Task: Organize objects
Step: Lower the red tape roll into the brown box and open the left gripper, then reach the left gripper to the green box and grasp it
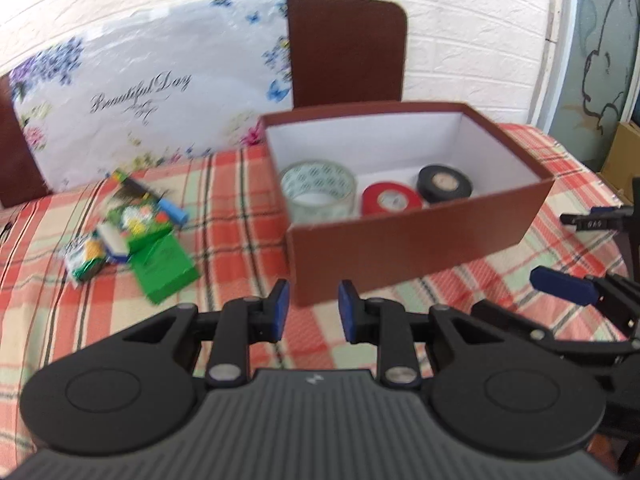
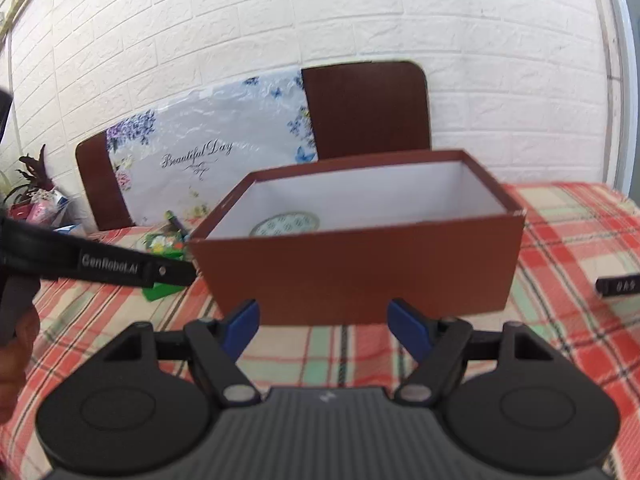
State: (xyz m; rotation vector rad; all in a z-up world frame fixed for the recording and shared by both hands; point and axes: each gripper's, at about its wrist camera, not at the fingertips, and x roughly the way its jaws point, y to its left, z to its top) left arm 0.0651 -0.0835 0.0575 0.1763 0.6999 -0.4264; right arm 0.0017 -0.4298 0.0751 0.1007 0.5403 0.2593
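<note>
A brown open box (image 1: 404, 240) with a white inside stands on the plaid tablecloth; it also shows in the right wrist view (image 2: 360, 276). In it lie a clear tape roll (image 1: 318, 192), a red tape roll (image 1: 392, 200) and a black tape roll (image 1: 444, 184). Only the clear roll's (image 2: 285, 224) top shows in the right wrist view. My left gripper (image 1: 313, 312) is open and empty, just in front of the box's near left corner. My right gripper (image 2: 324, 330) is open and empty, in front of the box's near wall.
A pile of green packets (image 1: 132, 232) and a blue tube (image 1: 173, 210) lies left of the box. A small black object (image 2: 618, 286) lies on the cloth at the right. Two brown chair backs (image 1: 346, 50) and a floral bag (image 1: 152, 92) stand behind the table.
</note>
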